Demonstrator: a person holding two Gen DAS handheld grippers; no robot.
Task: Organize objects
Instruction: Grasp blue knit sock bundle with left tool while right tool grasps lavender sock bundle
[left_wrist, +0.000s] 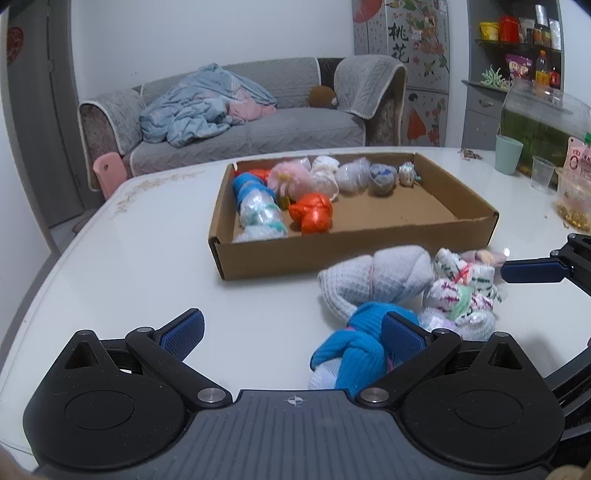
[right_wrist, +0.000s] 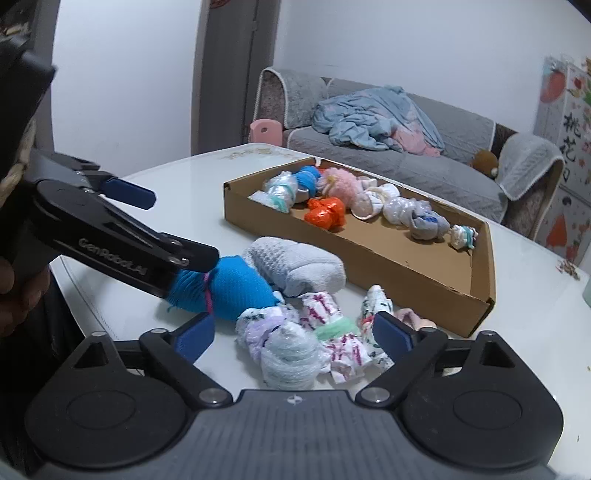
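A white table (left_wrist: 110, 266) carries a shallow cardboard box (left_wrist: 325, 251), and rolled sock bundles are seen both inside it and loose in front of it. In the box, bundles are lined along the far wall and the left wall, with an orange bundle (left_wrist: 312, 214) lying apart from the rows near the middle.

The loose pile lies on the table just before the box's near wall: a grey bundle (left_wrist: 373, 280), a blue bundle (left_wrist: 354, 354) touching it, and several white patterned bundles (right_wrist: 332, 332) beside them.

The left hand-held gripper (left_wrist: 291, 332) is spread wide. Its right finger (left_wrist: 404, 334) is seen against the blue bundle, while the other finger stands well clear over bare table, so nothing is pinched.

The right hand-held gripper (right_wrist: 293, 334) is also spread. The white patterned bundles lie between its fingers, but whether the pads press on them cannot be told with certainty; a gap is visible at the left pad (right_wrist: 195, 336).

A grey sofa (left_wrist: 258, 110) with a blue blanket (left_wrist: 199, 107) is seen behind the table.
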